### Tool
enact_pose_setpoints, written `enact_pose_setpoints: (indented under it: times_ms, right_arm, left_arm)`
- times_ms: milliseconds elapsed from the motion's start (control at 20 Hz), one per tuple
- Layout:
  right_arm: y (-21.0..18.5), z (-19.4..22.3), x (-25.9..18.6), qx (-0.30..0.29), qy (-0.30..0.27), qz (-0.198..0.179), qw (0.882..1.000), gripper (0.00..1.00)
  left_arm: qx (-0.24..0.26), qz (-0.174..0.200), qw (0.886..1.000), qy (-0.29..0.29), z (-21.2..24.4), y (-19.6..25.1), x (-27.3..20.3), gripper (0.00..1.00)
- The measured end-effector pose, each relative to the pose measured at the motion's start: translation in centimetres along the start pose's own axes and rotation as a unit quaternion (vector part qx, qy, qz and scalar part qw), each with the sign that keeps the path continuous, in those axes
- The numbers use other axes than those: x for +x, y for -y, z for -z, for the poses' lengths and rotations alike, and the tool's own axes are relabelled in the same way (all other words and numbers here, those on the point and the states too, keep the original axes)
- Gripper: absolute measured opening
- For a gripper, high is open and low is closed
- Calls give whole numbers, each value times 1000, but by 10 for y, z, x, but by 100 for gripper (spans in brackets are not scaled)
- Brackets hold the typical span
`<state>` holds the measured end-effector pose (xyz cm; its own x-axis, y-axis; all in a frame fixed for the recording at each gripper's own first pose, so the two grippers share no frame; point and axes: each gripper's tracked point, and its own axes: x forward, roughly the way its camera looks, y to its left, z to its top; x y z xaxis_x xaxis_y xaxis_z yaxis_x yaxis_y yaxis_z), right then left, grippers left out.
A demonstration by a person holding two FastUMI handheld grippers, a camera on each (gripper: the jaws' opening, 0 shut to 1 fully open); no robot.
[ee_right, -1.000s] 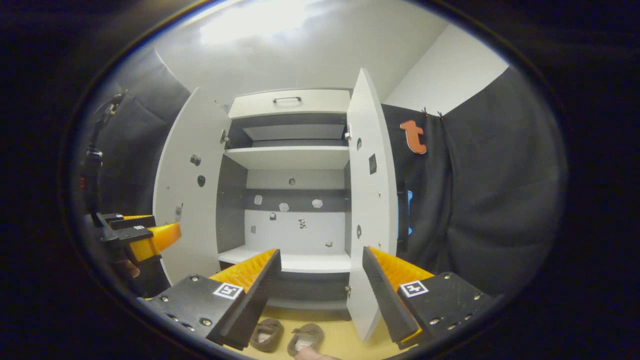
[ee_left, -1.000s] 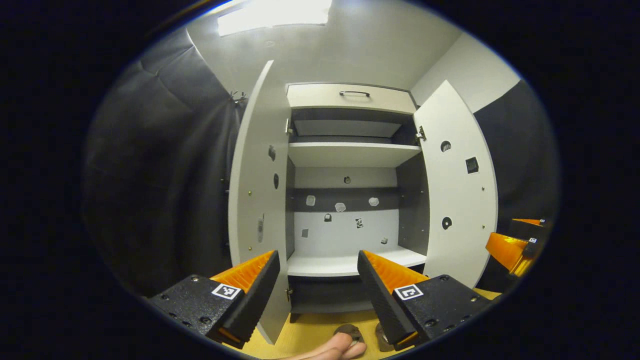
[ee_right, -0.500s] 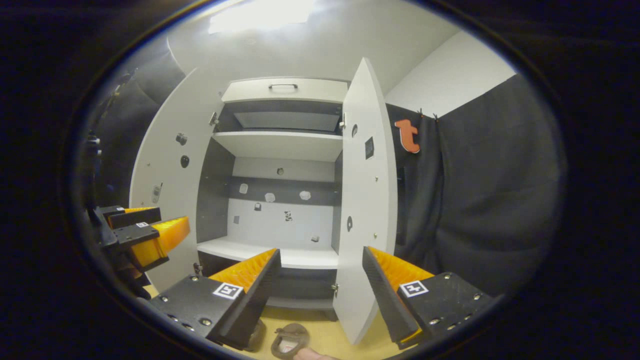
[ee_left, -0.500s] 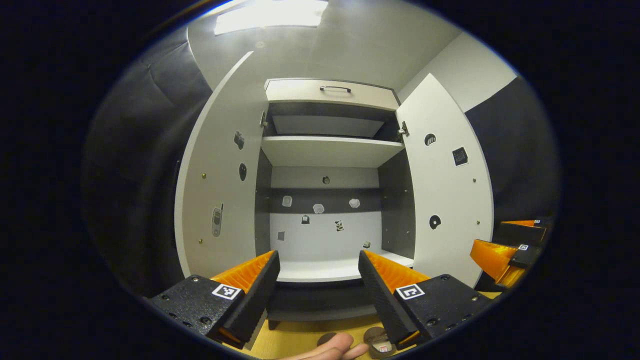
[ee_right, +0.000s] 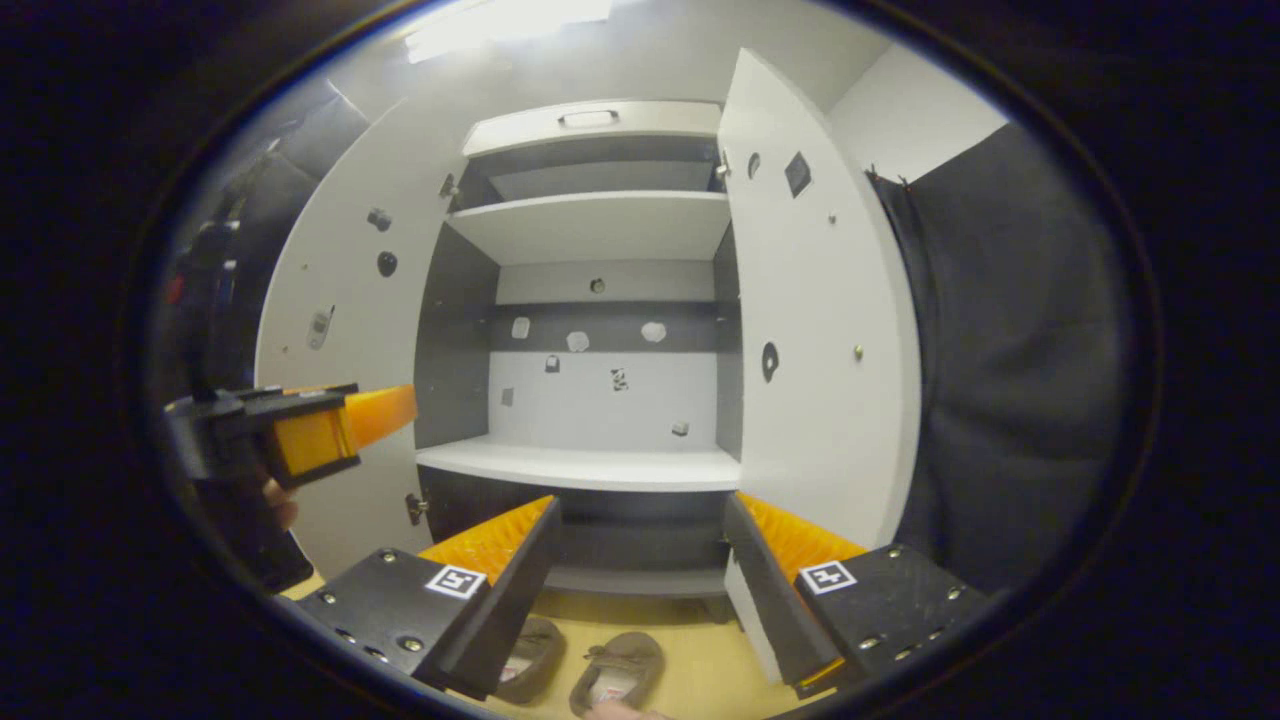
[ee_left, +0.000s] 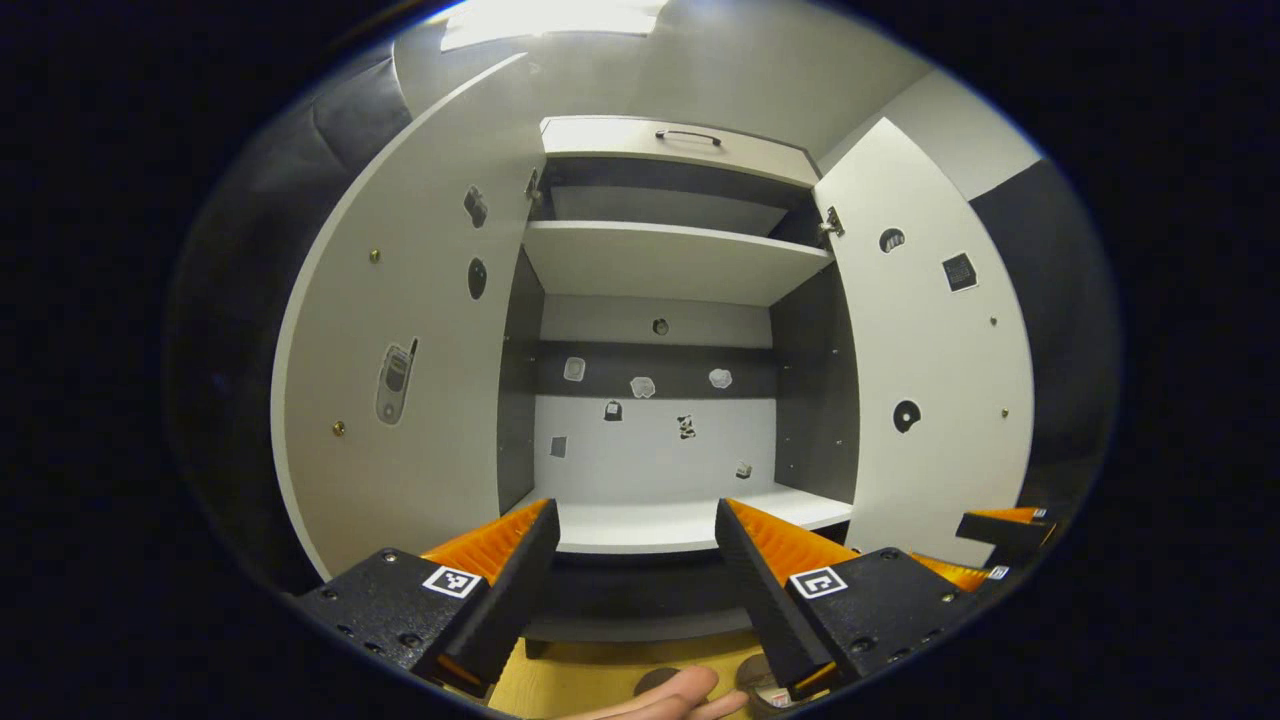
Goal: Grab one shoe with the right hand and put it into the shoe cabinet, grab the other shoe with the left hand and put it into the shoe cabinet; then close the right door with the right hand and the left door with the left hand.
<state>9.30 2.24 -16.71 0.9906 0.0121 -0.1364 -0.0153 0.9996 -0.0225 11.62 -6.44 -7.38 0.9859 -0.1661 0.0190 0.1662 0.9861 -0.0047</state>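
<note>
you hold both grippers in front of the open shoe cabinet (ee_right: 600, 225), and neither carries anything. the right gripper (ee_right: 640, 535) has its jaws spread apart with nothing between them. the left gripper (ee_left: 632, 535) is likewise spread and empty; in the right gripper view it hangs to the left of the cabinet, just in front of the left door (ee_right: 340, 300).

the two brown shoes (ee_right: 618, 675) lie side by side on the yellow floor (ee_right: 700, 660) directly in front of the cabinet's base, below the right gripper's fingers. no shoe is on the lower shelf (ee_right: 585, 468), so by my judgement the task has not yet begun in substance.

risks, as judged from this position:
- the shoes sit close together, apparently touching. a wide-open descent on one may catch or push the other, skewing the pair.
- the right door (ee_right: 815, 330) stands open just beside the right gripper. swinging sideways while lowering may knock it, narrowing the opening.
- the left gripper is near the left door's inner face; a careless move there may strike it.
- the shoes look soft and low-walled. a shallow pinch on the rim may slip on the lift to the shelf.
- a fingertip (ee_left: 690, 690) shows at the bottom edge of the left gripper view, near a shoe (ee_left: 765, 685); keep it out of the jaws' path.
</note>
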Motion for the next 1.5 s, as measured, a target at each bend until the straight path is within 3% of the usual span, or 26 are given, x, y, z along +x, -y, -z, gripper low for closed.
enact_pose_setpoints:
  times_ms: [100,250,300,550,650,900,1000,1050,1250,1400,1500]
  right_arm:
    - [4,49,10,-13,-37,17,999,98]
    - [-12,129,8,1,-118,5,993,97]
    - [-20,153,7,9,-144,-6,989,98]
    - [-36,246,1,29,-253,-10,967,97]
    - [-43,261,2,54,-277,-13,959,98]
    - [-59,298,5,52,-318,-21,946,99]
    - [-56,301,12,35,-316,-14,948,93]
    - [-55,300,16,32,-313,-11,949,79]
    - [-72,311,4,48,-337,-6,940,81]
    - [-68,314,21,29,-325,13,945,81]
    - [-65,320,27,76,-346,38,934,51]
  left_arm:
    - [9,2,1000,-7,5,-3,4,96]
    - [-6,4,1000,0,1,-5,5,96]
    - [-7,6,1000,1,1,-5,5,92]
    - [5,14,1000,-9,8,-11,12,96]
    - [8,4,1000,-8,8,-19,15,96]
    - [1,18,1000,-7,10,-13,17,96]
    - [1,24,1000,-12,14,-10,21,95]
    - [0,22,1000,-14,15,-12,24,96]
    - [-15,13,999,-31,25,-20,35,96]
    - [-10,4,999,-43,34,-27,45,96]
    - [-21,4,998,-56,42,-28,50,96]
